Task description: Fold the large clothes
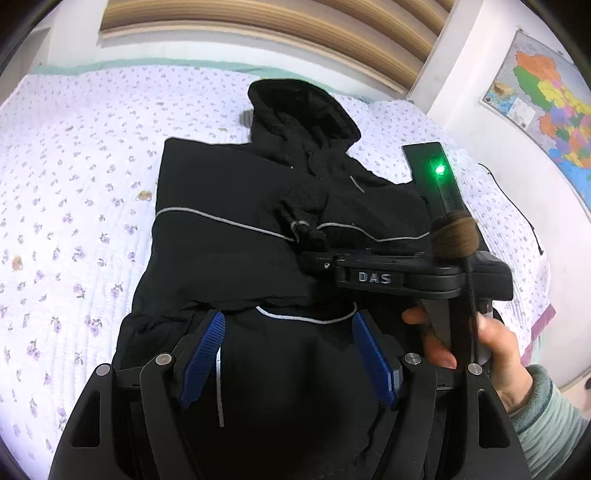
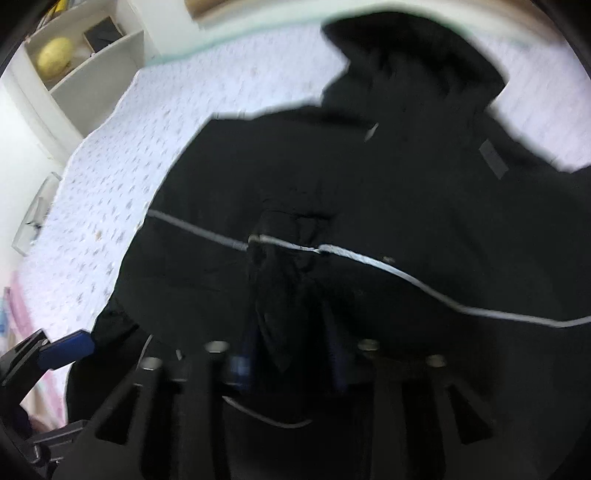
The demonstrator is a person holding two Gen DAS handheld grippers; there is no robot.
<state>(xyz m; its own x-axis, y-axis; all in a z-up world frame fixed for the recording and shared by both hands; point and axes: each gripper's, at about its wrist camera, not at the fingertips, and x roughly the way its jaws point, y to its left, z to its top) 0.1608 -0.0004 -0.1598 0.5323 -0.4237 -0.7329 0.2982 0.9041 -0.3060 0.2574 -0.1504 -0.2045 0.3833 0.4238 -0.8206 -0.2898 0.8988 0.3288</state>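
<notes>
Bedspread (image 1: 74, 166), white with small purple flowers, fills most of what I see, and on it lies the black hooded jacket (image 1: 258, 221), partly folded, its hood (image 1: 303, 107) pointing away from me toward the wooden headboard (image 1: 258, 26). Thin grey piping (image 1: 207, 216) crosses the chest. My left gripper (image 1: 288, 354) hovers over the near hem with its blue pads (image 1: 205, 354) spread wide and nothing between them; the jacket sits directly under and ahead of it. My right gripper (image 1: 321, 264) reaches in from the right onto the middle of the jacket, its jaws drawn together on a bunch of black fabric; the right wrist view is blurred but shows cloth pinched between the fingers. A map (image 1: 546, 110) hangs on the right wall.
</notes>
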